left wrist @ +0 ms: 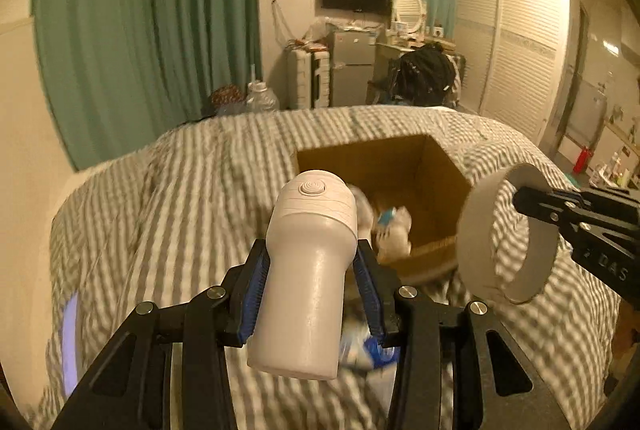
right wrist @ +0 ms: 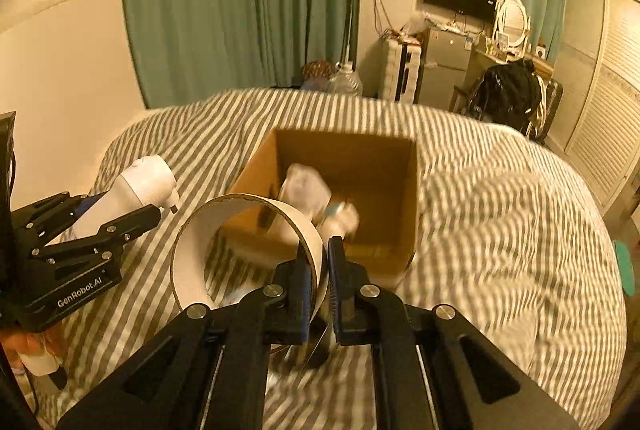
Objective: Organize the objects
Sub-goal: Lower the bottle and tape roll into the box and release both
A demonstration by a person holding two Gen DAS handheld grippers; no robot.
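Observation:
My left gripper (left wrist: 310, 282) is shut on a white bottle-shaped device (left wrist: 308, 270) with a round button on its cap, held above the striped bed. It also shows in the right wrist view (right wrist: 132, 190). My right gripper (right wrist: 320, 270) is shut on the wall of a wide cardboard ring (right wrist: 248, 250), which also shows in the left wrist view (left wrist: 508, 234). Both are held just in front of an open cardboard box (left wrist: 436, 166) (right wrist: 404, 190) on the bed. White items (right wrist: 308, 190) lie inside the box.
The bed has a grey-and-white striped cover (left wrist: 200, 190). Blue-and-white packets (left wrist: 368, 346) lie on it under the left gripper. Green curtains (left wrist: 152, 10), a small fridge (left wrist: 352, 66), a chair with a black bag (left wrist: 428, 70) and a white wardrobe (left wrist: 520, 38) stand behind.

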